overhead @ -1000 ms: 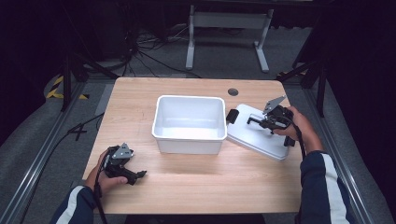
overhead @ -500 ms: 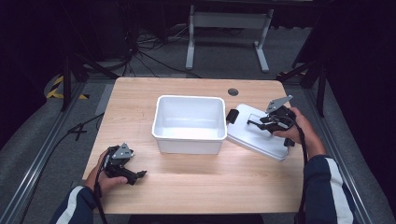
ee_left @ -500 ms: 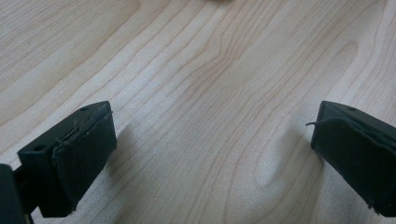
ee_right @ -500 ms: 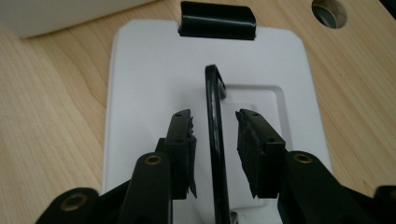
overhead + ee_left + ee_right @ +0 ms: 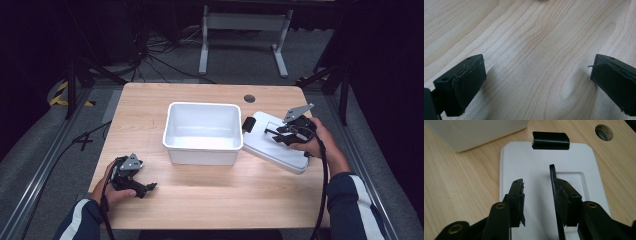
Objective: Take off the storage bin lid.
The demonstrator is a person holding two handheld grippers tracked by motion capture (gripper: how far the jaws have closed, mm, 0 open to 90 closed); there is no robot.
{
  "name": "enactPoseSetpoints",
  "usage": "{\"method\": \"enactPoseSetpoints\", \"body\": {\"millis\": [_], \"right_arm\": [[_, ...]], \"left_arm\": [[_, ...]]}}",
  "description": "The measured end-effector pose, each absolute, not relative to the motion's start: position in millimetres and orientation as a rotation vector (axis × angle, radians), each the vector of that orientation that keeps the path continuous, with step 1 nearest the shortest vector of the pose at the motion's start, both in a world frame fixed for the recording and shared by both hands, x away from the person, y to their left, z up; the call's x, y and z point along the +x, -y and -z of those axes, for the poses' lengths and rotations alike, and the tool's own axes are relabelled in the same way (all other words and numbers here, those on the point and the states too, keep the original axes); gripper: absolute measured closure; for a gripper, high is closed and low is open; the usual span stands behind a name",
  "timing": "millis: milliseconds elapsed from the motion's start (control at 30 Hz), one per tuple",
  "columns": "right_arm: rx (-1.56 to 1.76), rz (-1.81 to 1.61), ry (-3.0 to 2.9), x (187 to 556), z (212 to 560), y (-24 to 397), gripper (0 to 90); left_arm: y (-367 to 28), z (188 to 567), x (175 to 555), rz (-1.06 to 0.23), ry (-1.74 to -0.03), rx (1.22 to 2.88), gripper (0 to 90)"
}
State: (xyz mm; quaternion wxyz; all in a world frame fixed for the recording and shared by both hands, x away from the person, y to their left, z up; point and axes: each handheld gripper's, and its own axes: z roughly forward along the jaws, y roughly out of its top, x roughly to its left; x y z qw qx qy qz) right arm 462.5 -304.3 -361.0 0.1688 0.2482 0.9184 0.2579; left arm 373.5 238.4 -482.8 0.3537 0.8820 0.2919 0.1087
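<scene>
Table: light wood table [image 5: 210, 200], centre of the high view, round cable hole [image 5: 249, 98] near its upper edge.
Bin: white plastic bin [image 5: 202, 131] at mid-frame, open side up, nothing visible inside.
Lid: white lid [image 5: 272, 146] flat on the table, right of centre, touching or just beside the bin's right wall; black latch [image 5: 247, 124] at its upper-left end. In the right gripper view the lid [image 5: 541, 170] runs up the middle, latch [image 5: 550, 140] at top centre.
Right gripper: right gripper [image 5: 280, 136] in the person's hand over the lid, right of centre. Jaws have just been opening; they stand partly apart with nothing between the pads, lid surface showing in the gap [image 5: 537, 202].
Left gripper: left gripper [image 5: 148, 189] at lower left, low over bare table, well apart from the bin. Jaws wide apart, only wood grain between them [image 5: 537, 82].
</scene>
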Motion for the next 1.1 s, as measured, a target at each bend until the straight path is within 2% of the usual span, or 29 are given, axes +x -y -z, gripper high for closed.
{"method": "enactPoseSetpoints", "body": {"millis": [333, 1100], "right_arm": [[0.74, -0.75, -2.562, 445, 357, 313, 57.4], [0.747, -0.764, -2.519, 407, 352, 330, 57.7]], "left_arm": [[-238, 483, 374, -0.281, -0.75, 2.283, 0.4], [-239, 483, 374, -0.278, -0.748, 2.284, 0.5]]}}
